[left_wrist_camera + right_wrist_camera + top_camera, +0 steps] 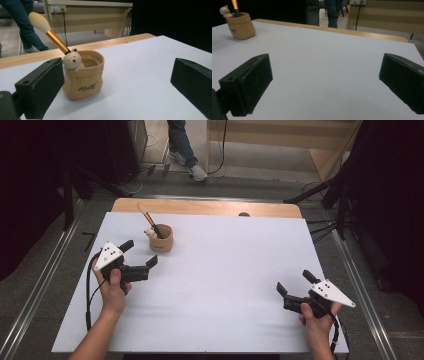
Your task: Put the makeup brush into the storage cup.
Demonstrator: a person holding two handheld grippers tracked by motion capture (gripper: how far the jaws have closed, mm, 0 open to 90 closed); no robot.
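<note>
Both hand-held grippers, left (141, 253) and right (295, 283), hover jaws apart over the white table (225, 285); brush (147, 218) pot (162, 239) near far-left corner.

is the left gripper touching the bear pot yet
Apart. In the high view the left gripper sits short of the bear pot, with white table between them; its fingers are spread wide, holding nothing.

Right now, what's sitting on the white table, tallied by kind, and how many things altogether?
Tan bag-shaped holder with a little bear figure on its rim: 1
Brush with a gold ferrule, standing tilted in the holder: 1
Handheld grippers, jaws apart, left and right: 2
Total: 4
</note>
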